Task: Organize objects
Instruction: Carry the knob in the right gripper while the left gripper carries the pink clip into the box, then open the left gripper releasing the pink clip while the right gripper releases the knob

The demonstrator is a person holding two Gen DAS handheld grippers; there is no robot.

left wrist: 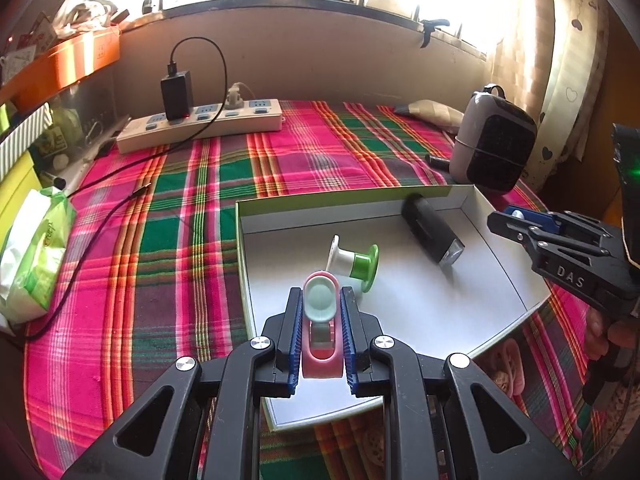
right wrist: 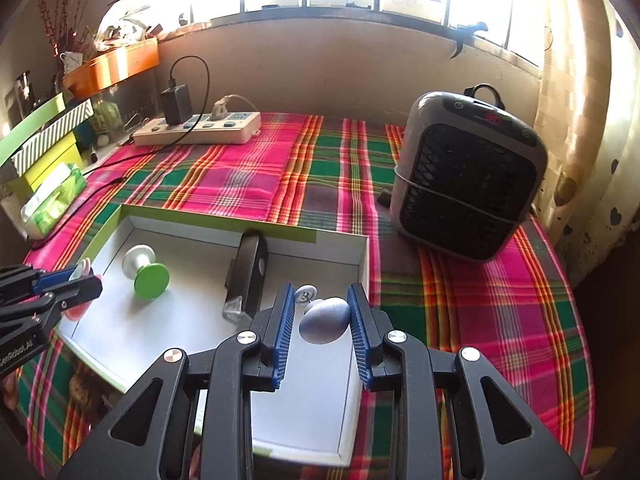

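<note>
A shallow white box (left wrist: pixel 424 312) (right wrist: pixel 120 320) lies on the plaid cloth. In it lie a green-and-white spool (left wrist: pixel 354 265) (right wrist: pixel 145 268) and a black flashlight (left wrist: pixel 432 230) (right wrist: pixel 248 276). My left gripper (left wrist: pixel 320 300) is shut on a pink holder with a pale green oval top (left wrist: pixel 320 312), held over the box's near left part; it also shows in the right wrist view (right wrist: pixel 80 276). My right gripper (right wrist: pixel 322 300) is shut on a small blue-grey egg-shaped object with a white stem (right wrist: pixel 322 320), over the box's right part. It shows from the side in the left wrist view (left wrist: pixel 516 220).
A grey and black heater (right wrist: pixel 468 176) (left wrist: pixel 494 144) stands right of the box. A white power strip with a black charger (left wrist: pixel 200 124) (right wrist: pixel 198 128) and cable lies at the back. A green tissue pack (left wrist: pixel 32 256) (right wrist: pixel 54 200) lies at the left edge.
</note>
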